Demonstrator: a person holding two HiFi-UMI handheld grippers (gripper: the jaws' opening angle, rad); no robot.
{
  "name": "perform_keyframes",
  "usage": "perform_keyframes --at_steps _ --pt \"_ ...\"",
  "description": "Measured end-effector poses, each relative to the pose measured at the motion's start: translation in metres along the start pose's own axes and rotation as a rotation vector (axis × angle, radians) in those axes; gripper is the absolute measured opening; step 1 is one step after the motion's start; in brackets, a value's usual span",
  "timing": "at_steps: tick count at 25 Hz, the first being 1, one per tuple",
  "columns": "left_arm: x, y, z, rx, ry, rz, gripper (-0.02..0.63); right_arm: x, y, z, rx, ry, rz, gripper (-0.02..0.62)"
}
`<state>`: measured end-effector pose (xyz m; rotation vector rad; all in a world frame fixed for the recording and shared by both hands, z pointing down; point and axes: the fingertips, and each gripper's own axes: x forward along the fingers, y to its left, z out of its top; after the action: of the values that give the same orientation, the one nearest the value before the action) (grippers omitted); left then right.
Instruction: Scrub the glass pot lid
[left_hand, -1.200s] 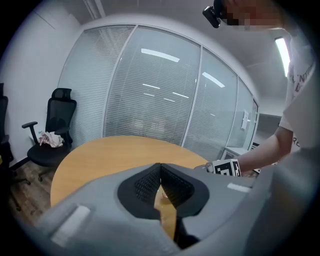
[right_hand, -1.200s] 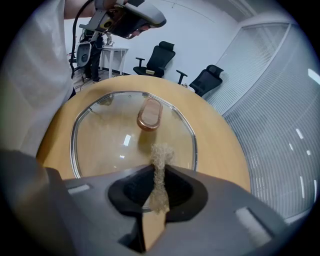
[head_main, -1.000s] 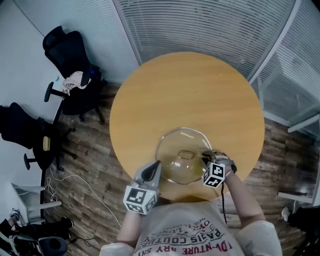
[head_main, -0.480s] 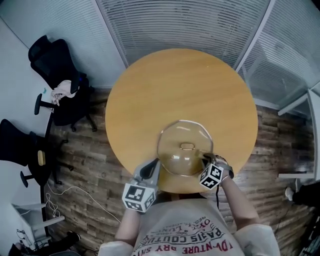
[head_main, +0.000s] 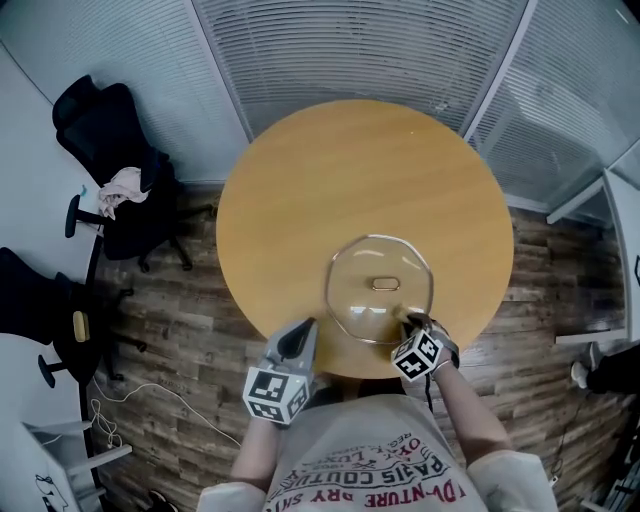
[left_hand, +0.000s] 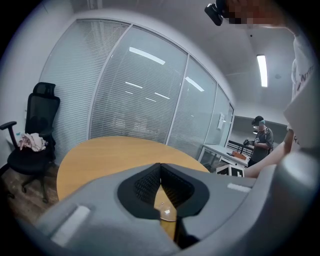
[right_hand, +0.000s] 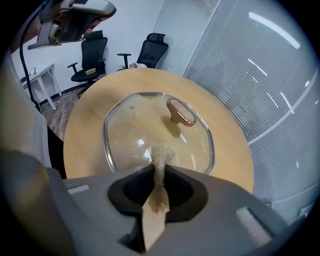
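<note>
Where the clear domed glass pot lid (head_main: 378, 290) lies handle-up near the round wooden table's (head_main: 350, 170) front edge, the right gripper (head_main: 408, 321) pinches a tan fibrous scrubbing strip (right_hand: 159, 156) at its rim, seemingly poised to scrub. The left gripper (head_main: 302, 328) hangs alongside, its jaws pressed together on nothing.

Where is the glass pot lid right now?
In the head view, the glass pot lid lies handle-up on the round table, by its near edge, just ahead of the right gripper.
</note>
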<state>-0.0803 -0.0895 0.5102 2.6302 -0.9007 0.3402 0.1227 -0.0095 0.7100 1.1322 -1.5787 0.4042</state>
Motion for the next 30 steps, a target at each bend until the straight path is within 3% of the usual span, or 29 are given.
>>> perform_keyframes --at_steps 7,20,24,30 --pt "-0.029 0.023 -0.003 0.024 0.007 -0.017 0.008 -0.004 0.031 0.018 0.11 0.017 -0.014 0.058" --pt "-0.074 0.055 -0.006 0.036 0.005 -0.01 0.006 -0.007 0.09 0.061 0.114 -0.012 0.052 0.058" --pt "-0.078 0.059 -0.004 0.025 -0.002 0.011 0.008 -0.014 0.086 0.073 0.138 -0.058 0.083 0.058" --pt "-0.067 0.055 0.006 0.008 -0.03 0.044 0.006 -0.036 0.034 0.1 0.061 -0.14 0.026 0.058"
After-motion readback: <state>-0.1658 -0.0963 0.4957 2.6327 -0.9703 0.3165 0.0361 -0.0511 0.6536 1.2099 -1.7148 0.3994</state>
